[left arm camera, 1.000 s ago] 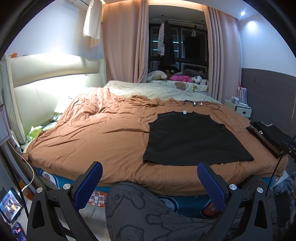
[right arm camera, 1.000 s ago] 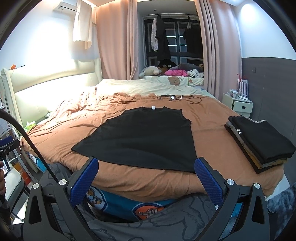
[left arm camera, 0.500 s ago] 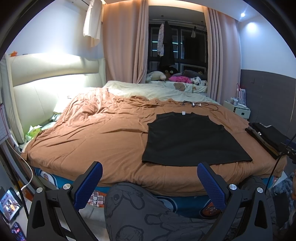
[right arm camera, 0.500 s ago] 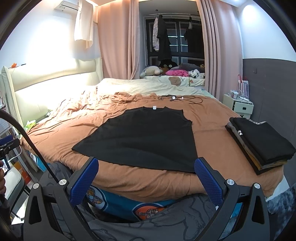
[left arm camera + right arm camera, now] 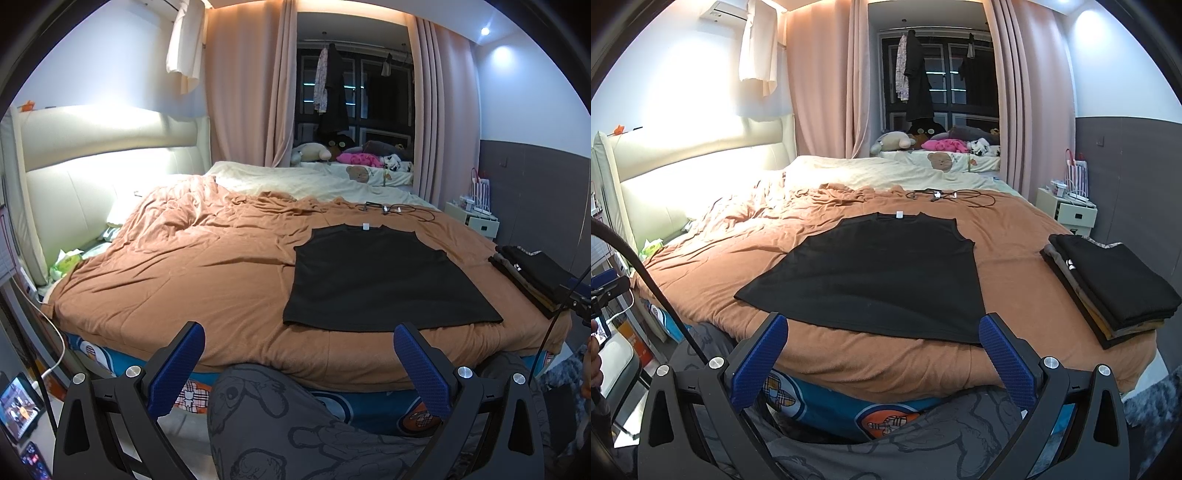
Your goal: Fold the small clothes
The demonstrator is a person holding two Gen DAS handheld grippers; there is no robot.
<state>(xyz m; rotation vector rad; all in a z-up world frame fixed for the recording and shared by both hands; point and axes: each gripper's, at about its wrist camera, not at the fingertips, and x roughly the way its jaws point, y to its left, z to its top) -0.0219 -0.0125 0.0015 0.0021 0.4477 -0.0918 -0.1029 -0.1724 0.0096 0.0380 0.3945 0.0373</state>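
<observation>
Brown blanket (image 5: 1015, 229): black top (image 5: 882, 273) flat, collar away, lengthwise; both fingers spread.

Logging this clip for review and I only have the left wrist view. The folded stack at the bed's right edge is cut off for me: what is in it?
Observer: The folded stack has a black garment on top, with grey and mustard-yellow layers showing beneath.
Operator: Is the right gripper holding anything?
Observer: No. The right gripper is open, short of the black shirt and touching nothing.
Operator: Anything else at that side?
Observer: A white nightstand with a striped bag standing on it.
</observation>
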